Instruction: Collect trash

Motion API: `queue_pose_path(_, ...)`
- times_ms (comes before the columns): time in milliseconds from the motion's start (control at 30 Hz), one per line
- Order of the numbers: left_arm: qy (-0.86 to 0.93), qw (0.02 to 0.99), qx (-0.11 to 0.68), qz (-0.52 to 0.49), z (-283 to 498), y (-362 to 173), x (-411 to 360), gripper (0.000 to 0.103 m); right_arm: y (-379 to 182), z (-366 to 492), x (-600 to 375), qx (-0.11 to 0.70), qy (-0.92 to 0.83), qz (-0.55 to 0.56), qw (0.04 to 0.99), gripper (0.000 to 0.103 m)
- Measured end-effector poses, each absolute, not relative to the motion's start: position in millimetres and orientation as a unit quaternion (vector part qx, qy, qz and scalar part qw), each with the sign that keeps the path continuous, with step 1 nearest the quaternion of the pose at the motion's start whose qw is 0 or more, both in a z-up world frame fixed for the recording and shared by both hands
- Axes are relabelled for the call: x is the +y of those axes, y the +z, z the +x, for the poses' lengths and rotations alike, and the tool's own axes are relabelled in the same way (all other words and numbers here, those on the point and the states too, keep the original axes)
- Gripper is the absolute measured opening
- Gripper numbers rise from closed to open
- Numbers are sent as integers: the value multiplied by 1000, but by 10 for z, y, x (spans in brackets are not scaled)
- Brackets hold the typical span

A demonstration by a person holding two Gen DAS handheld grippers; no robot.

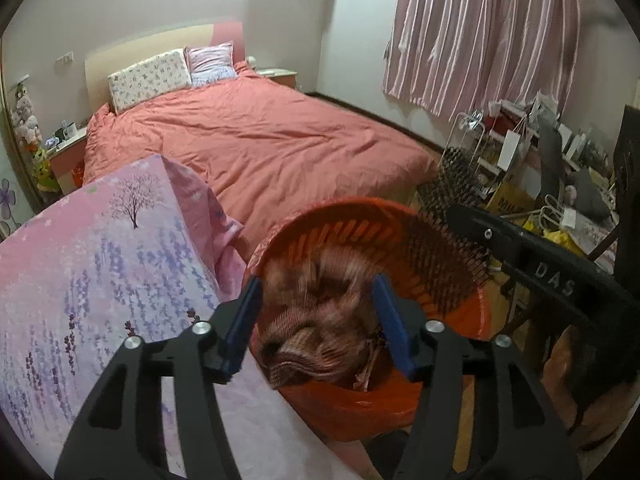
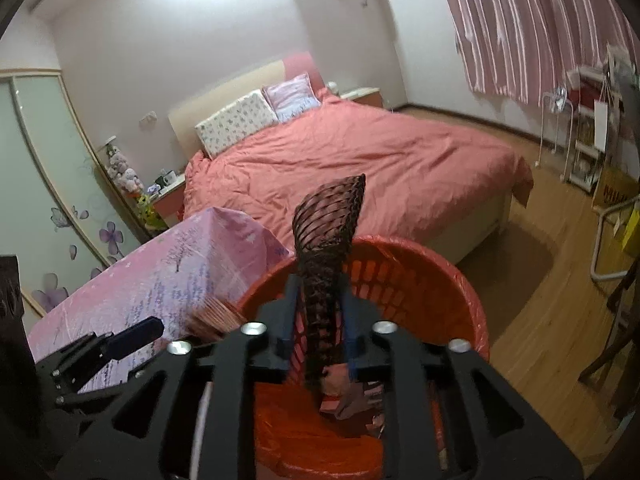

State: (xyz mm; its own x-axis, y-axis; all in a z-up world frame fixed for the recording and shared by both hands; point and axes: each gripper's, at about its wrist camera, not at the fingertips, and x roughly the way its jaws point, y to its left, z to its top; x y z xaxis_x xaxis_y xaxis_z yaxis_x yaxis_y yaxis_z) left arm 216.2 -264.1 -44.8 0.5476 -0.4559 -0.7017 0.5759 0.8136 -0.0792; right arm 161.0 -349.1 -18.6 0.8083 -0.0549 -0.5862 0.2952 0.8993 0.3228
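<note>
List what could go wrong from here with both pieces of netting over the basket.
1. The dark mesh net sleeve stands tall between the right tongs, its top above the rim of the orange slotted plastic basket; it could tip out over the rim or snag on a pad.
2. The pinkish foam net, blurred between the left tongs, sits near the basket's edge beside the lavender-print cloth and might land there instead.
</note>
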Motion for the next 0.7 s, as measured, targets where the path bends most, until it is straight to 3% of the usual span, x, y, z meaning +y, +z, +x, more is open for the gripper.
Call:
queue_pose_path(167, -279, 878, 381, 76, 2215, -515, -2540, 67, -234, 1541, -3500, 295, -103, 202, 928, 63)
queue_pose_path(400, -247, 899, 356, 63, 2042, -336, -2086, 79, -4, 1255, -3311, 266, -133, 161, 941, 89)
queue_pose_path(567, -213, 920, 324, 55, 1690, -162, -1575, 90, 201, 969, -3096, 245, -159, 142, 946, 100)
queue_pose_path(700, -172, 938, 297, 49, 1383, -46, -1162, 98, 320, 732, -2875, 232, -188, 113, 948, 101)
